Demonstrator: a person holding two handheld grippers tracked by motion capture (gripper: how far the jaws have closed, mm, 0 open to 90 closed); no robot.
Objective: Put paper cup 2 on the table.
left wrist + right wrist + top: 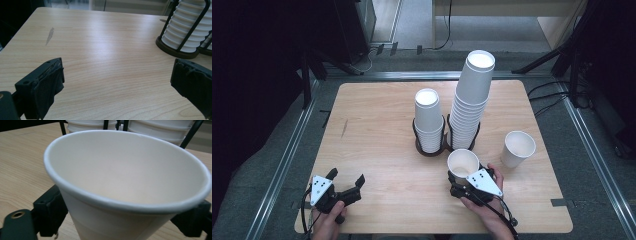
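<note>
Left tongs [346, 183]: spread, empty, low over the bench [377, 145] near its front-left corner. Right tongs [460, 181]: jaws flanking an upright paper cup [463, 165] that stands just before the two racked cup stacks [451, 120]; contact cannot be told.

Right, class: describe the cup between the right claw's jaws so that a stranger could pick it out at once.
Start at the wooden table and find the two racked cup stacks at its middle. Just in front of the taller stack, a single white paper cup stands upright, mouth up, between the jaws of the right claw. Its one loose neighbour, another cup, stands to its right, away from the claws.
</note>
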